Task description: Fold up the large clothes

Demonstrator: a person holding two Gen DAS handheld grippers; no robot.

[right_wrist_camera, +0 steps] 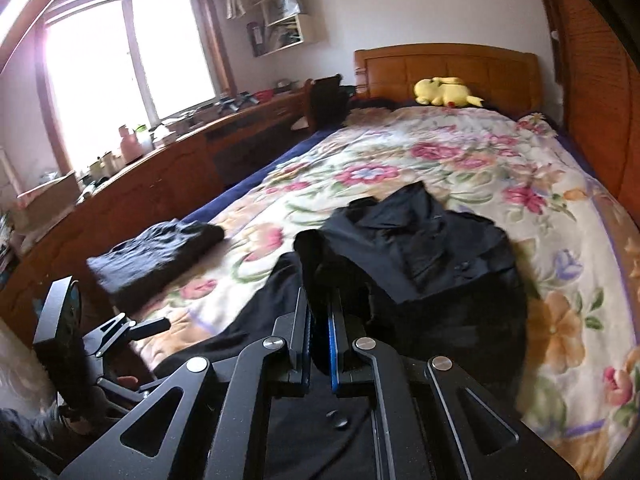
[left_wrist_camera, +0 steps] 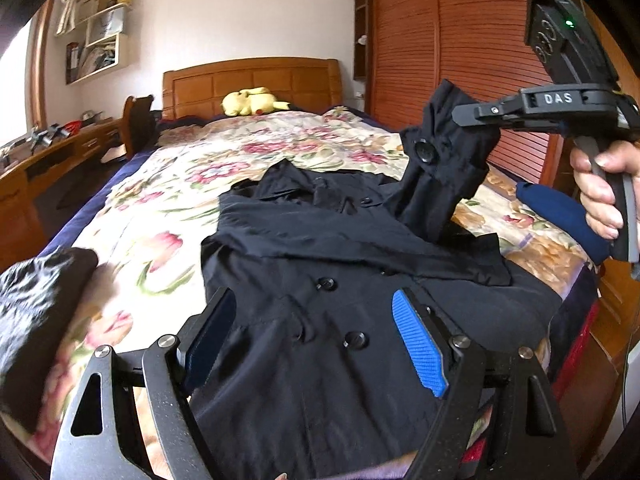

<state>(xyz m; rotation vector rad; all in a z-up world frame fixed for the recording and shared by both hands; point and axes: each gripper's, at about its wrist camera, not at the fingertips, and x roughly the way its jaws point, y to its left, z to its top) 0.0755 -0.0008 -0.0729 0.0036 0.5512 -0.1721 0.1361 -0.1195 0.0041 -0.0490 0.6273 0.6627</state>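
Nearest the lens, the left claw stands wide and empty above the lower front of the black coat, its blue pad clear of the cloth. The coat lies face up on the floral bedspread, directly ahead of this claw, with one sleeve already laid across its chest. To the right and higher, the right claw, gripped by a hand, is clamped narrow on the cuff of the other sleeve and holds it raised off the bed; the right wrist view shows dark cloth pinched between its pads. Left of the left claw rests a folded dark garment; beyond both claws a yellow plush toy lies against the headboard. Judged risks: the thin pinch on the cuff may slip, dropping the sleeve in a heap; pulling the raised sleeve too far may drag the coat body and undo the sleeve already folded, since the left claw pins nothing.
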